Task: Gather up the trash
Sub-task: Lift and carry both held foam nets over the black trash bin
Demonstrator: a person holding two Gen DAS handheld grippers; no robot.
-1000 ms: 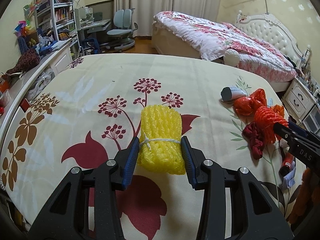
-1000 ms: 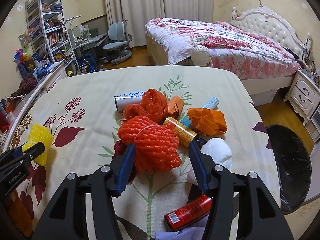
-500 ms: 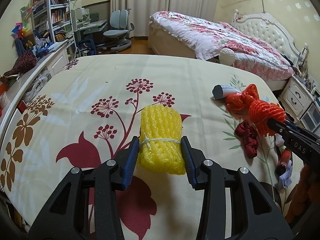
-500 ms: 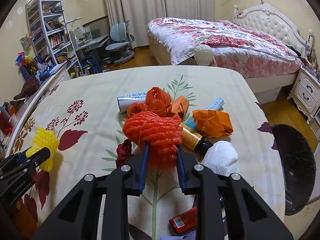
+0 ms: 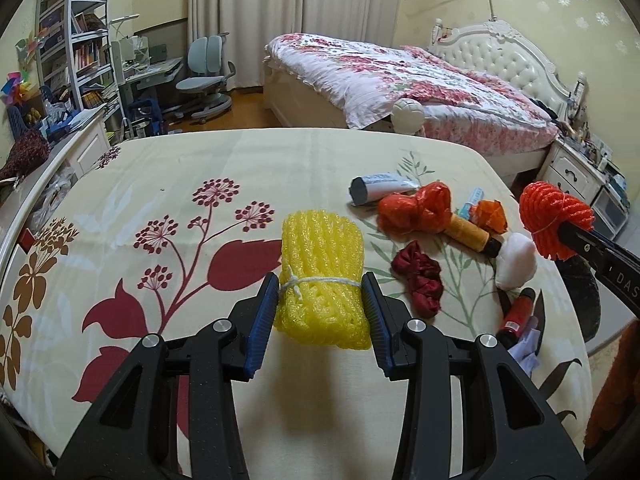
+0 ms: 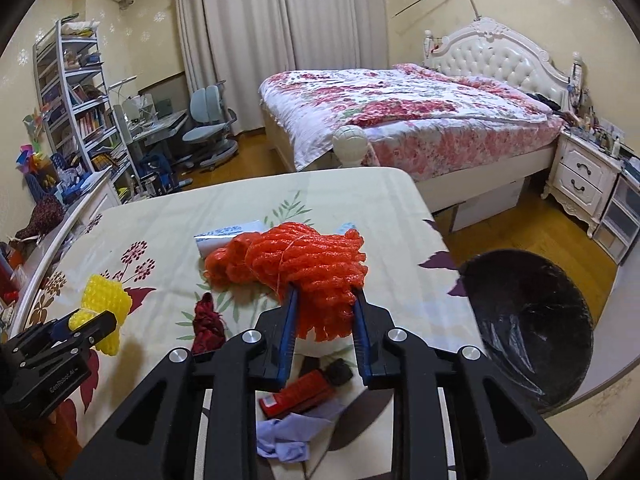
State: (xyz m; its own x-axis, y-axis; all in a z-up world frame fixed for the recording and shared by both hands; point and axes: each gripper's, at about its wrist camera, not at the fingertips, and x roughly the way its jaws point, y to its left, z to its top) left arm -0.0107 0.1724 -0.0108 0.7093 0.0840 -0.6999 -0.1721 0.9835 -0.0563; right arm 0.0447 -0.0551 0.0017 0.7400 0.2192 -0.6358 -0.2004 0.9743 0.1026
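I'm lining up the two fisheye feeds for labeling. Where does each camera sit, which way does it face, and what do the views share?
Left wrist: behind the left gripper, facing across the floral cloth toward the bed; its fingers clamp the yellow foam net; the right gripper enters at right.
Right wrist: behind the right gripper, facing the bed, black bin at right; it clamps the orange foam net.
Shared: both nets, the dark red scrap, the red tube.

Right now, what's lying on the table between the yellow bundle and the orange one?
A dark red scrunched wad lies between the yellow bundle and the orange bundle, clearest in the left wrist view.
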